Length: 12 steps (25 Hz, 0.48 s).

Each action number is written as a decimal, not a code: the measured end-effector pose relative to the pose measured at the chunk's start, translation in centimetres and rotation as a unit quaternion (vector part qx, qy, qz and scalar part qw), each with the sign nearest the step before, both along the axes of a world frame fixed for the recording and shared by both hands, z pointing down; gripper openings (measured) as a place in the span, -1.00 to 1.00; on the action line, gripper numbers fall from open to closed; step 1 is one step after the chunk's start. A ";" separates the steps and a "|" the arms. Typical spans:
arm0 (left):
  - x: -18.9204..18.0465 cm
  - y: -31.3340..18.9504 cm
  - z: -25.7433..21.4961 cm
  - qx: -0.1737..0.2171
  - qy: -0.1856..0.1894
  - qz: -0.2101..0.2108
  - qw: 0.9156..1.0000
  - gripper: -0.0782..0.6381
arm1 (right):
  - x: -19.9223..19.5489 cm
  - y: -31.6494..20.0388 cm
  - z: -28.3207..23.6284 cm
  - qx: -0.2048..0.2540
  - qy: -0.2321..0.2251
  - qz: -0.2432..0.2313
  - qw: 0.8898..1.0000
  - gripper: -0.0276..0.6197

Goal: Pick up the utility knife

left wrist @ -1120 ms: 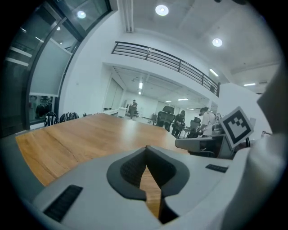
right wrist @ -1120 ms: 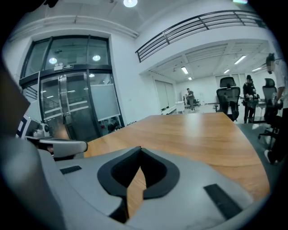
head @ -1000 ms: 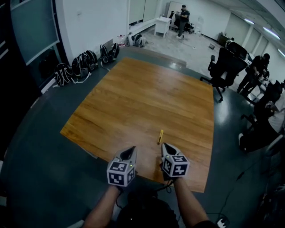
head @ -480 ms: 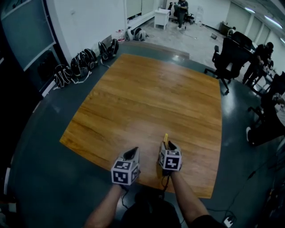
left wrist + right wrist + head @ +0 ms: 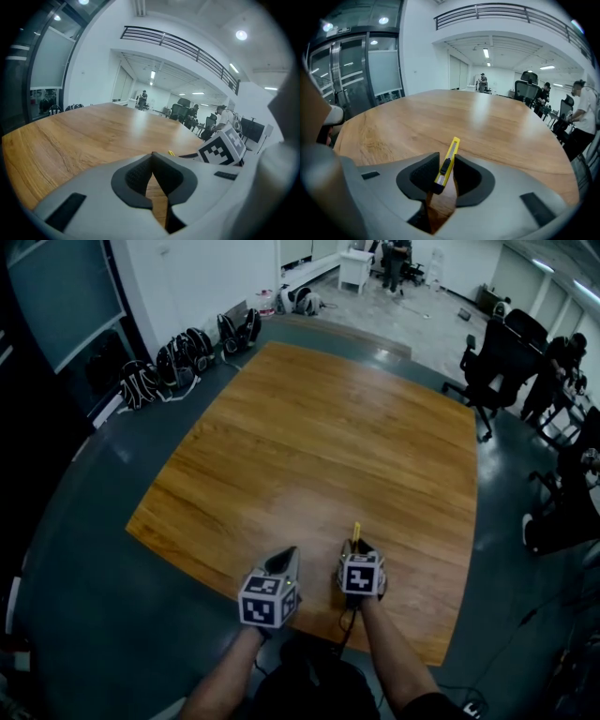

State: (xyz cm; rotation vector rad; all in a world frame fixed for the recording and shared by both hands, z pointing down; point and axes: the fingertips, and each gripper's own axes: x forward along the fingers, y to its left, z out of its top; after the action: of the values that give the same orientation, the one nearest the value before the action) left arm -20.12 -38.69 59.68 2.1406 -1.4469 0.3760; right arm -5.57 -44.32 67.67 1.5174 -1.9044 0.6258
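Observation:
The utility knife [image 5: 355, 532] is yellow with a black slider and lies flat on the wooden table [image 5: 309, 427] near its front edge. My right gripper [image 5: 357, 547] straddles it. In the right gripper view the knife [image 5: 449, 159] lies between the two dark pads, its tip pointing away. The jaws of the right gripper [image 5: 446, 157] are opening and a gap shows beside the knife. My left gripper [image 5: 287, 554] hovers just left of it, with nothing held. In the left gripper view the left gripper [image 5: 152, 154] has its tips touching, and the knife tip [image 5: 171, 153] peeks out beyond them.
Bags [image 5: 169, 367] line the floor along the wall past the table's far left edge. Black office chairs [image 5: 497, 357] and people stand off to the right. The table edge runs just under both grippers.
My right gripper has moved forward and down onto the knife, which now sits between its jaws instead of ahead of them. The left gripper has drifted slightly forward.

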 end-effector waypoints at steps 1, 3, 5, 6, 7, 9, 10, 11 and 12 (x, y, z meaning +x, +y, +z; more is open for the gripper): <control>0.1 0.0 0.0 -0.001 0.001 -0.001 1.000 -0.76 | 0.1 0.0 0.0 -0.001 0.007 -0.004 1.000 -0.63; 0.4 0.1 0.1 -0.001 0.004 -0.003 1.000 -0.76 | 0.2 -0.1 0.1 -0.001 0.019 -0.017 1.000 -0.66; 0.8 0.2 0.1 -0.001 0.005 -0.004 1.000 -0.76 | 0.2 -0.1 0.1 -0.001 0.023 -0.035 0.999 -0.69; 1.0 0.4 0.0 -0.001 0.006 -0.004 1.000 -0.76 | 0.3 0.0 0.1 -0.002 0.021 -0.044 0.999 -0.69; 1.1 0.7 -0.2 0.001 0.007 -0.004 1.000 -0.76 | 0.4 0.3 0.0 -0.004 0.015 -0.050 0.999 -0.69; 1.3 1.2 -0.8 0.006 0.009 -0.004 1.000 -0.76 | 0.7 0.9 -0.4 -0.004 -0.002 -0.053 0.999 -0.69; 1.2 1.5 -1.1 0.009 0.009 -0.004 1.000 -0.76 | 0.8 1.2 -0.8 0.001 -0.009 -0.053 0.999 -0.69; 1.1 1.7 -1.4 0.012 0.010 -0.004 1.000 -0.76 | 0.8 1.5 -1.3 0.009 -0.016 -0.055 0.998 -0.69; 1.0 2.0 -1.8 0.015 0.012 -0.004 1.000 -0.76 | 0.7 1.8 -2.0 0.018 -0.022 -0.057 0.998 -0.69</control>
State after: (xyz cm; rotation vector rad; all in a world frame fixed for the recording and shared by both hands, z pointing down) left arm -19.13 -36.72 57.90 2.1551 -1.4562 0.3276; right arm -4.85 -42.55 65.71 1.4166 -2.0299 0.5809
